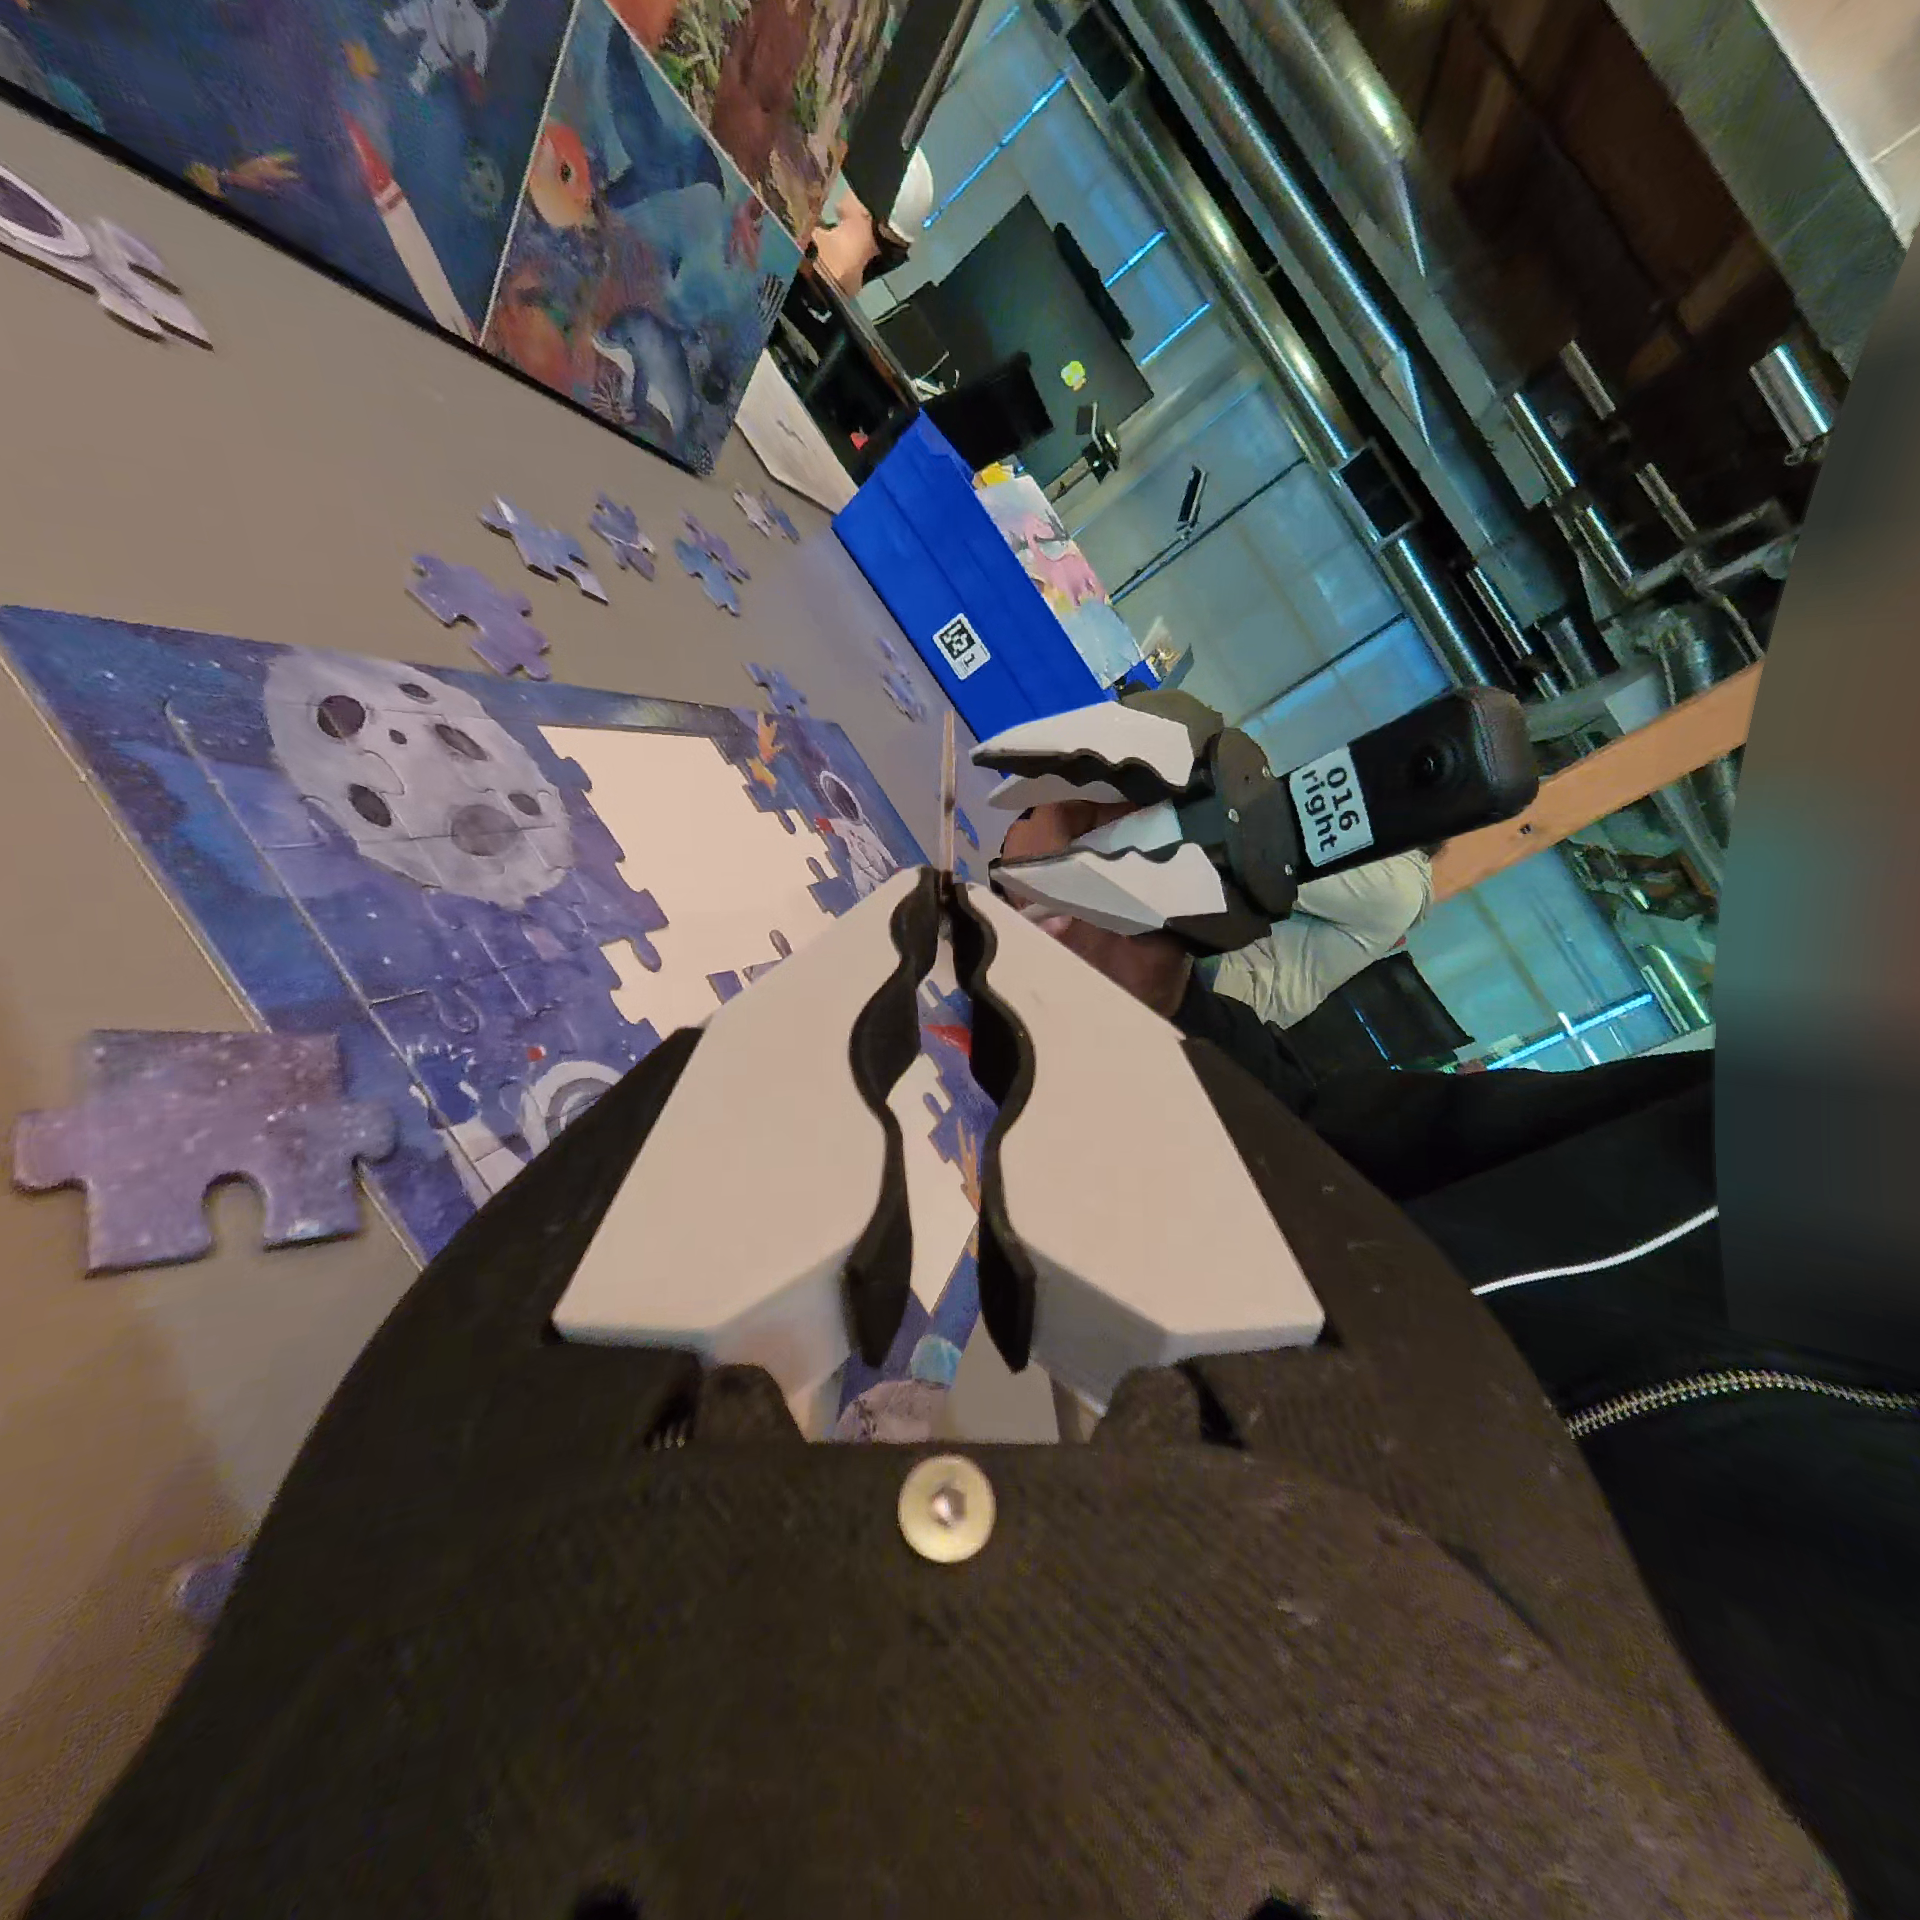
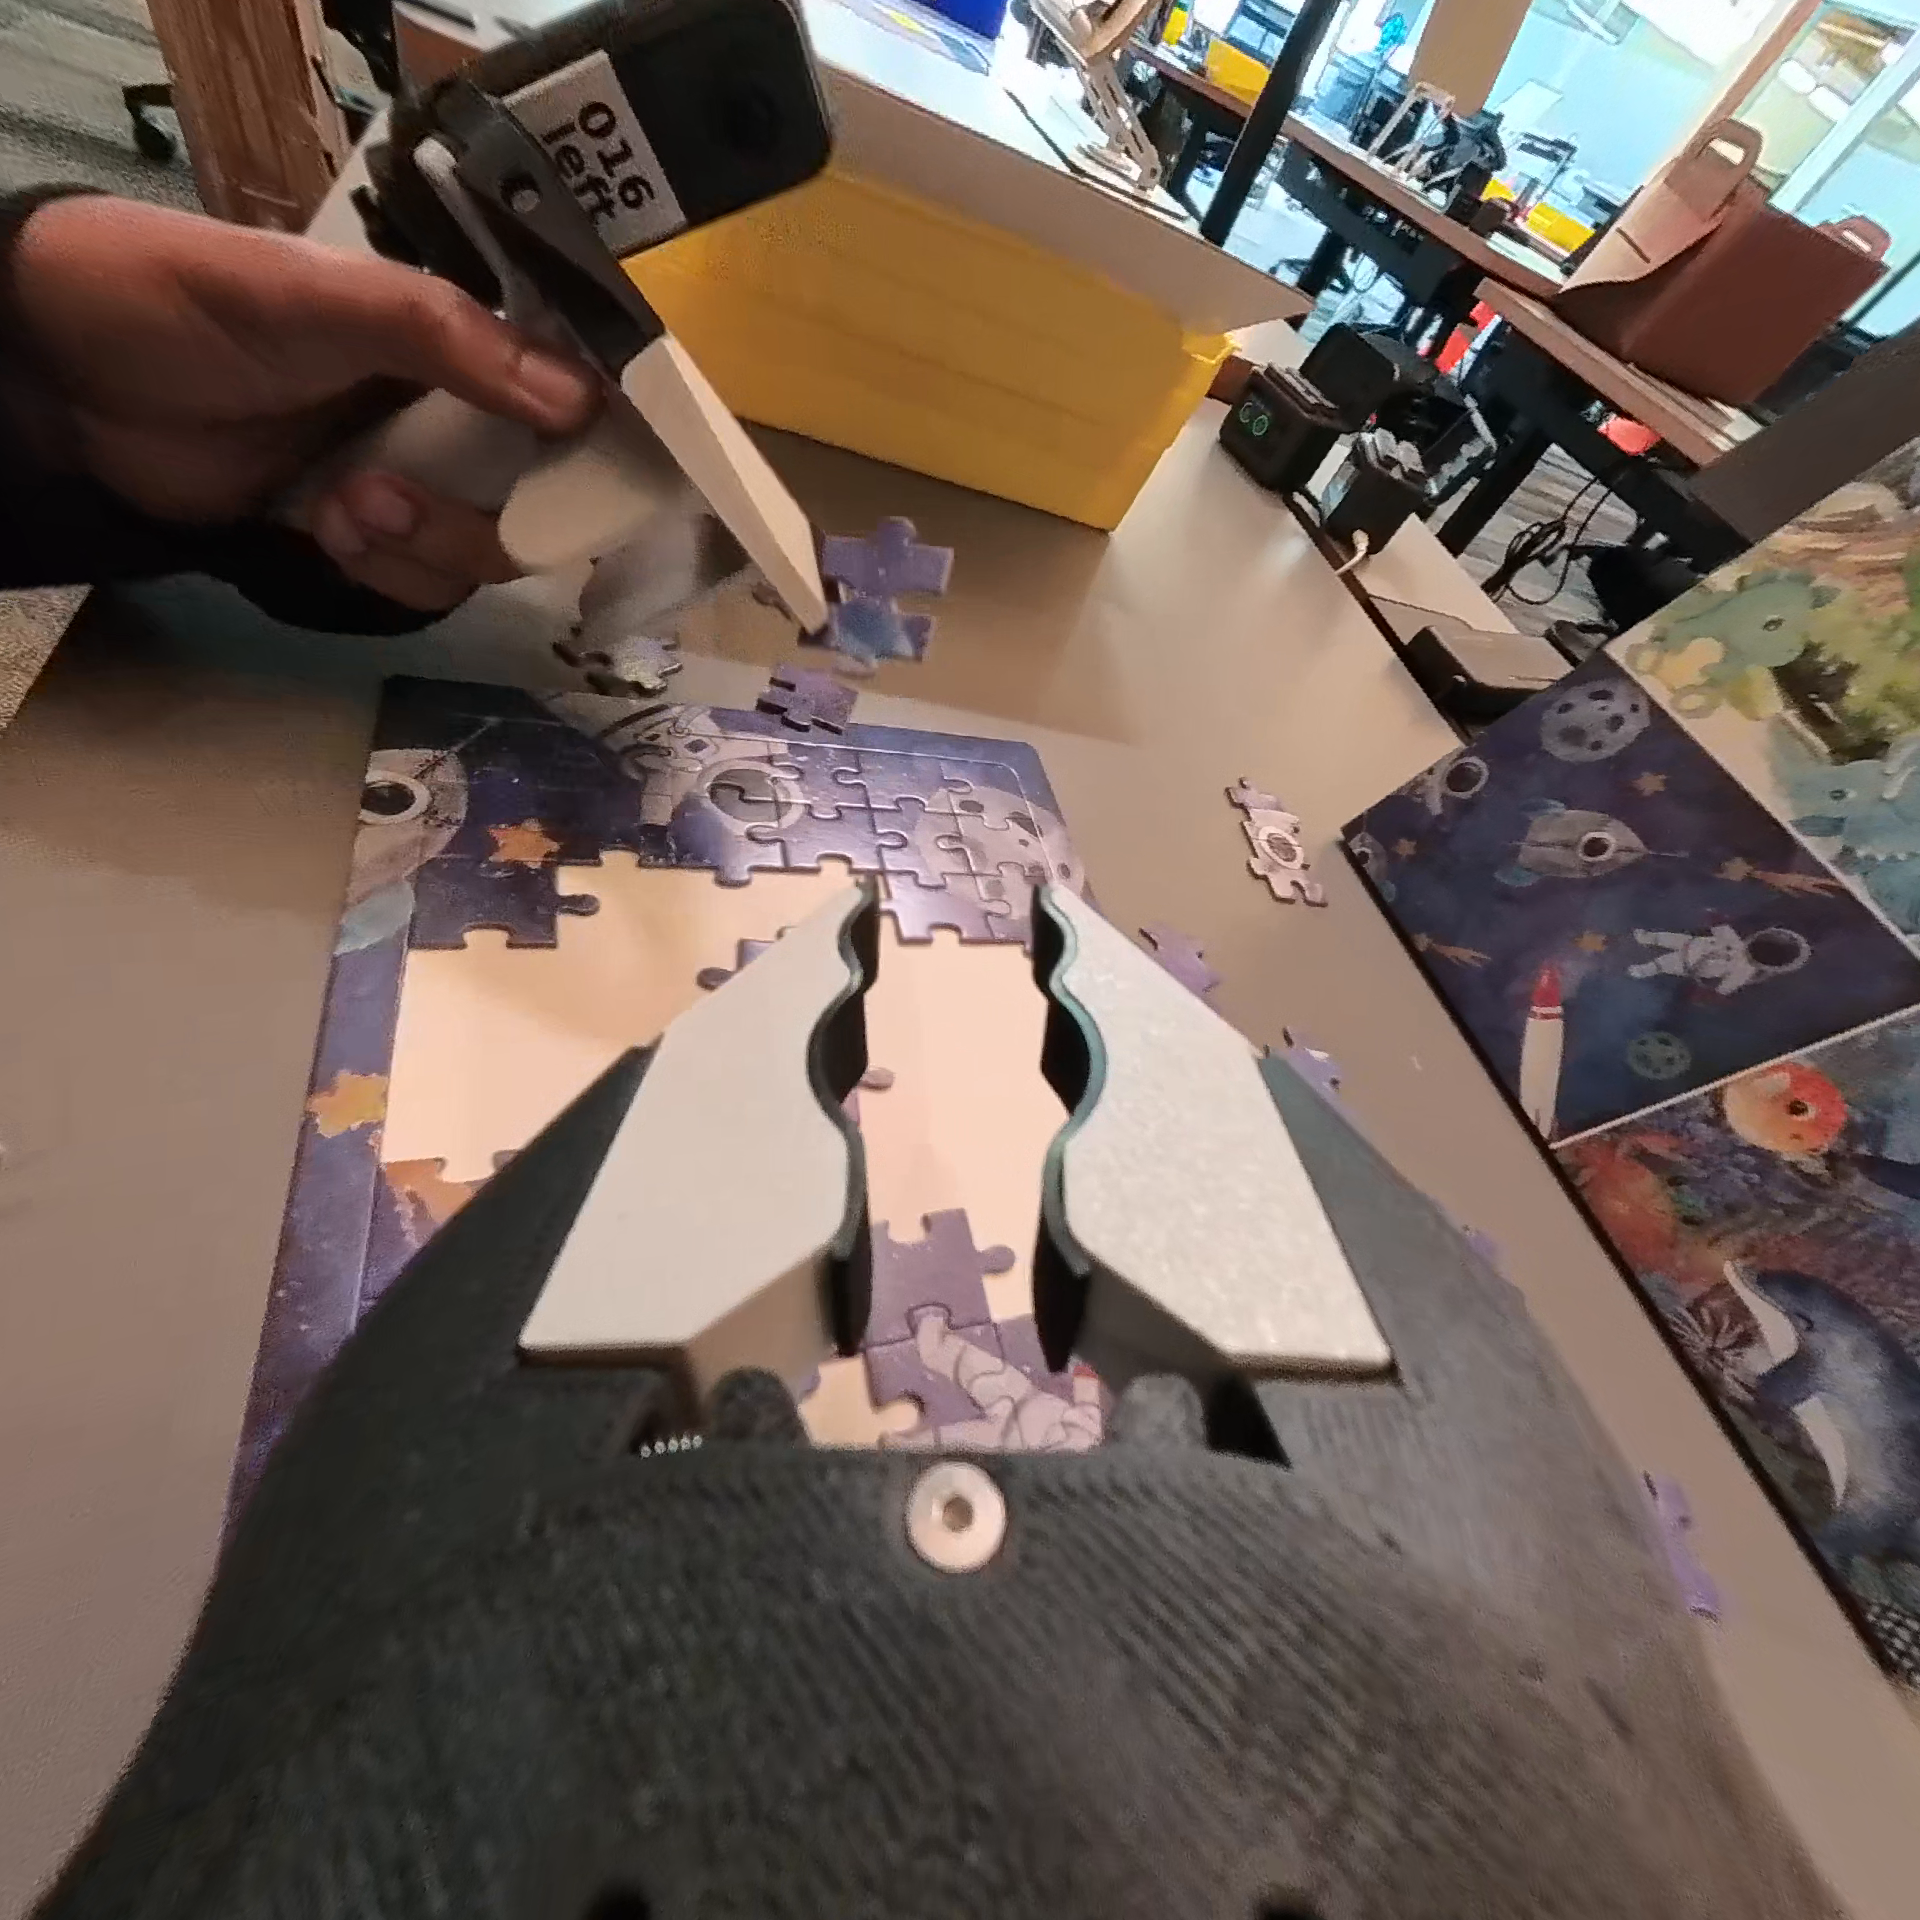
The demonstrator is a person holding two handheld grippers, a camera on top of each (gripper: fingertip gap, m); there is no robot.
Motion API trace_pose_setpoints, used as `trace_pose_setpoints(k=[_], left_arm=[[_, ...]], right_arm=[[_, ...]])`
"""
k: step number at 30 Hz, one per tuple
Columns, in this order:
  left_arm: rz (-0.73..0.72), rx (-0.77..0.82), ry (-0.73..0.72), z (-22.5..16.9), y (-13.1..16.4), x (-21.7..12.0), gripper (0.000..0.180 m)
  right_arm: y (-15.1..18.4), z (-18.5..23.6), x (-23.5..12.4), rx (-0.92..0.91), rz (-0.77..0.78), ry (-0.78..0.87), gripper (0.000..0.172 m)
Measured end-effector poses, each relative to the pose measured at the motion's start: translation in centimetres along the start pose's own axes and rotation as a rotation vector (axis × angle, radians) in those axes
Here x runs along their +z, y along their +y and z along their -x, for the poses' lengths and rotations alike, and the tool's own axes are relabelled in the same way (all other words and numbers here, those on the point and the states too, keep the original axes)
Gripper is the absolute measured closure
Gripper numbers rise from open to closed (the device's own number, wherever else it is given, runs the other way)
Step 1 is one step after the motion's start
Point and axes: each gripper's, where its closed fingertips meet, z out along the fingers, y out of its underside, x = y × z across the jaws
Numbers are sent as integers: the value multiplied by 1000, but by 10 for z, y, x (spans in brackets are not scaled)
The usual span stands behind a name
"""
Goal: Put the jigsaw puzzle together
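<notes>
Grey and matte, the tabletop [image 2: 1195,665] carries everything else. Largest on it is the blue space-themed jigsaw board [image 1: 343,831] with a cratered moon and a bare cream gap in its middle, only partly filled. Beside it lies a stack of printed picture boards [image 2: 1662,935] — a rocket and an astronaut on one, an orange fish on another. A yellow plastic bin [image 2: 914,343] stands beyond the jigsaw, a blue plastic bin [image 1: 956,582] at the table's other end. The right gripper [image 2: 951,914] hangs over the cream gap with its jaws spread and nothing between them. The left gripper [image 1: 940,878] has its jaws pressed together, pinching a thin blue jigsaw piece [image 1: 948,779] that stands edge-on from the tips — above the board's far edge. Loose purple jigsaw pieces [image 1: 488,608] lie scattered on the table around the board.
</notes>
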Motion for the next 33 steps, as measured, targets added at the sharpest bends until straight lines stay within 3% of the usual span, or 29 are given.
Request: trace_pose_setpoints(k=[23, 33], left_arm=[[71, -53, 79, -11, 28, 29, 180], [125, -47, 85, -16, 38, 36, 180]], right_arm=[[-6, 29, 14, 7, -5, -88, 149], [-8, 27, 12, 28, -10, -88, 167]])
